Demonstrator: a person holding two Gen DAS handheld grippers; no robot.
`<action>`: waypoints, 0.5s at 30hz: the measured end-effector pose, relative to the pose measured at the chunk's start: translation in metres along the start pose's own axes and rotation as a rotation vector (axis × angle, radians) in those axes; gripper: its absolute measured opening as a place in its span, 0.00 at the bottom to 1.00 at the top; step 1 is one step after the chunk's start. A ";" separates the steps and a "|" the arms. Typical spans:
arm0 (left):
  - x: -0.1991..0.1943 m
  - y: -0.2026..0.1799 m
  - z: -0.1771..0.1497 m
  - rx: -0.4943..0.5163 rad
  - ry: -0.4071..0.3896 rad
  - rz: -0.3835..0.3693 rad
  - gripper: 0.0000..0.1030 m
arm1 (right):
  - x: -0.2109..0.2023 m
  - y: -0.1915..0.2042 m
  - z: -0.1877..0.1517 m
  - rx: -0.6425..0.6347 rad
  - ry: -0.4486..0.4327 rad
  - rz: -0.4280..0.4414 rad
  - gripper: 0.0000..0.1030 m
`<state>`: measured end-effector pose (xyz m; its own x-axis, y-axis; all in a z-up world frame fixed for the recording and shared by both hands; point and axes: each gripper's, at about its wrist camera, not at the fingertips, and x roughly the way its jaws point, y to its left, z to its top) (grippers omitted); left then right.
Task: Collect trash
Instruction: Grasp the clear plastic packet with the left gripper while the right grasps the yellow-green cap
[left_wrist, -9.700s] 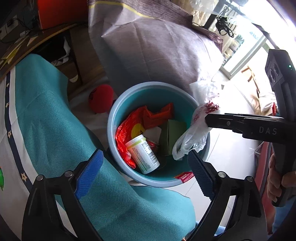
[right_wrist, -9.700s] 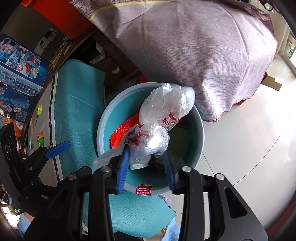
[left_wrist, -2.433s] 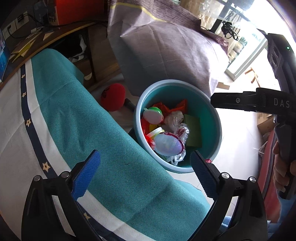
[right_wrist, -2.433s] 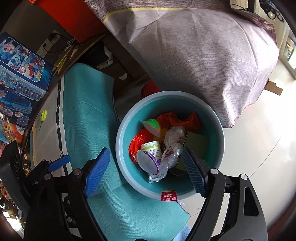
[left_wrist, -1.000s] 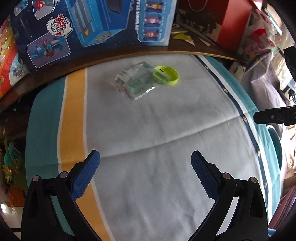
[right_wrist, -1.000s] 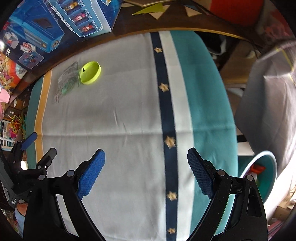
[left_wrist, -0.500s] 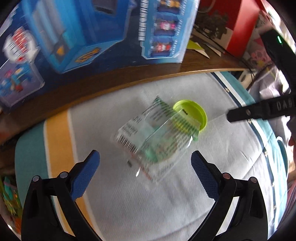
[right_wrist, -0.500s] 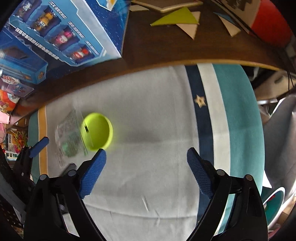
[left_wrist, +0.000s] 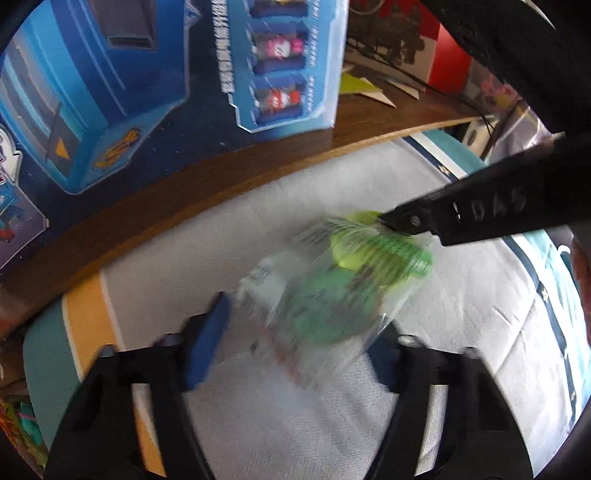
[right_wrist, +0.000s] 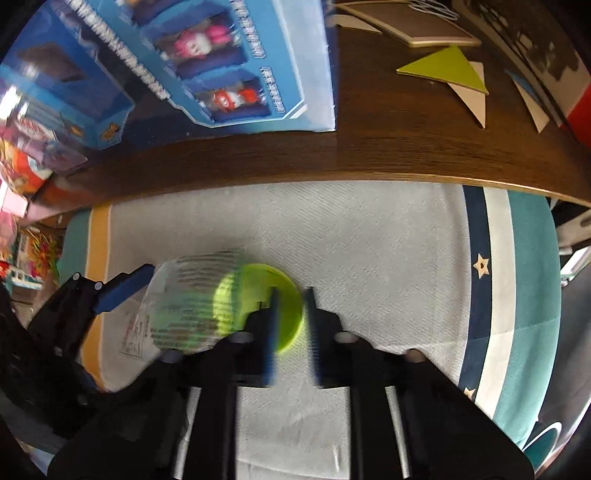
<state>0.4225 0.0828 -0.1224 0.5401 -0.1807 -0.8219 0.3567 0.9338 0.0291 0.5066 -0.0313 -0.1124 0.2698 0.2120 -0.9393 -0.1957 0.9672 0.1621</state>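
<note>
1. Grey-white woven cloth with a yellow stripe and a navy starred band (right_wrist: 369, 258) covers the desk, and a glossy blue cardboard toy box (left_wrist: 177, 74) stands behind it on the dark wood.
2. On the cloth lie the last two bits of trash I can see: a crinkled clear plastic wrapper with green print (left_wrist: 325, 291) and a lime-green round plastic lid (right_wrist: 284, 314), the wrapper overlapping the lid.
3. The left tongs (left_wrist: 295, 332) are closing around the wrapper; the picture is blurred, so whether they are clenched on it yet I cannot tell.
4. The right tongs (right_wrist: 291, 325) are nearly shut with the lid's rim between their blue pads, seemingly pinching it.
5. Progress looks late: only a sliver of the teal round bin (right_wrist: 546, 435) shows at the desk's far edge. Left to do: lift both pieces and drop them in it.
6. Half a second ago both tongs gaped wide above the untouched items; now each has narrowed onto its piece, and the wrapper has crumpled up.
</note>
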 end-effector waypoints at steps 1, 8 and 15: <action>0.000 0.002 0.000 -0.011 -0.001 0.005 0.45 | 0.000 0.002 -0.001 -0.011 -0.008 -0.020 0.05; -0.019 0.006 -0.007 -0.095 -0.024 -0.013 0.32 | -0.014 -0.003 -0.016 -0.008 -0.036 -0.038 0.03; -0.057 -0.022 -0.034 -0.114 -0.022 -0.043 0.32 | -0.049 -0.037 -0.056 0.032 -0.049 -0.017 0.03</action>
<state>0.3583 0.0827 -0.0953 0.5434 -0.2274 -0.8081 0.2918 0.9538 -0.0722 0.4478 -0.0855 -0.0889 0.3185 0.2008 -0.9264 -0.1608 0.9746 0.1560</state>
